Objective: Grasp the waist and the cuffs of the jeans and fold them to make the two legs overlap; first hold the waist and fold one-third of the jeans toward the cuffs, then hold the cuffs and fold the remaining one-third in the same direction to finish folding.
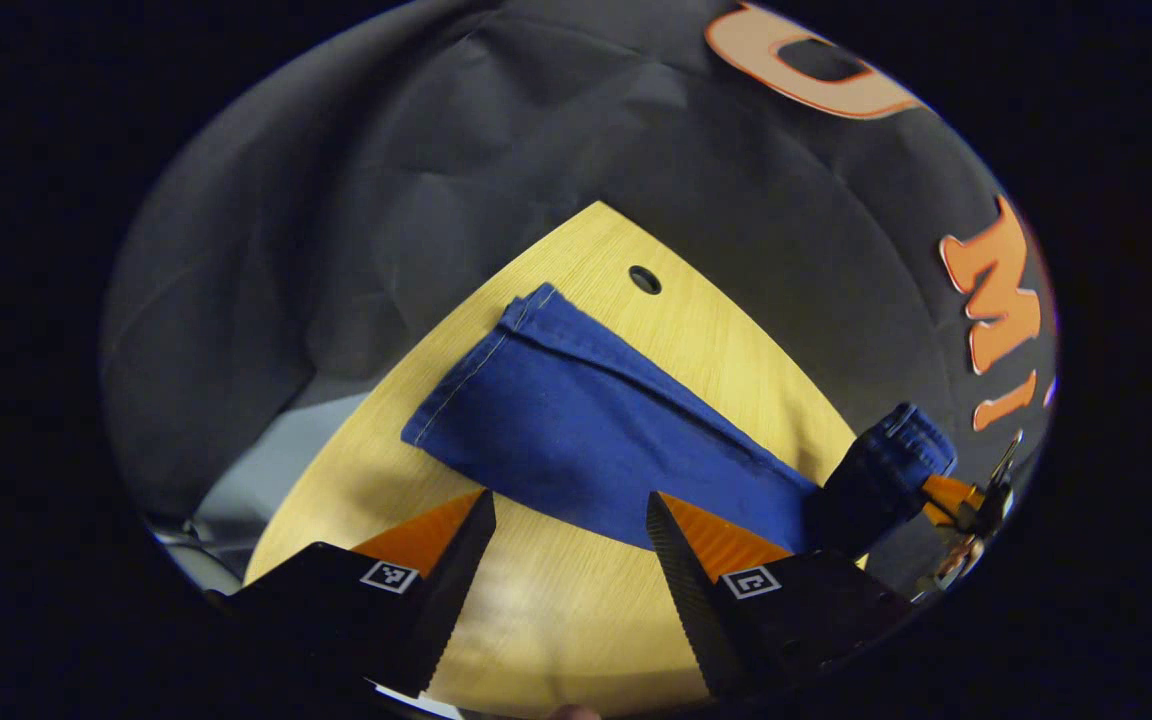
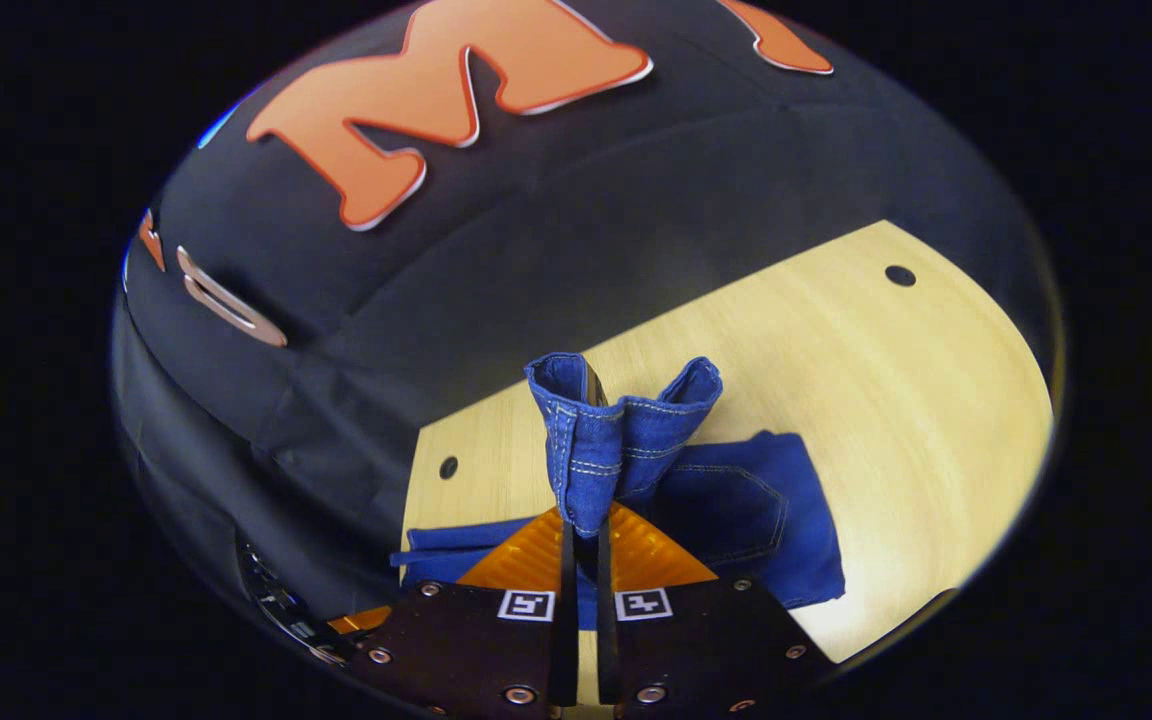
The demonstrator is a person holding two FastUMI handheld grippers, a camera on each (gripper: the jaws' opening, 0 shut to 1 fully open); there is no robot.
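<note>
Our right hand-held gripper (image 2: 584, 535) is clamped on a bunched fold of the jeans (image 2: 726, 510), which looks like the waistband, lifted clear of the counter (image 2: 896, 390) while the rest of the garment lies flat beneath it, a back pocket facing up. Our left hand-held gripper (image 1: 568, 520) hovers with its fingers spread wide and nothing between them, just short of the near edge of the legs, which stretch across the counter toward the cuffs (image 1: 476, 375) at the far end. In the left gripper view we also see the raised denim bundle off to the right.

We judge this to be the fold of the waist toward the cuffs. To do it well, we should carry the waist low and straight along the legs, keeping the lifted edge square to them so the fold line lands about a third of the way along. We would bring the left hand-held gripper in to steady the cloth, then lay the waist down flat before letting go.
</note>
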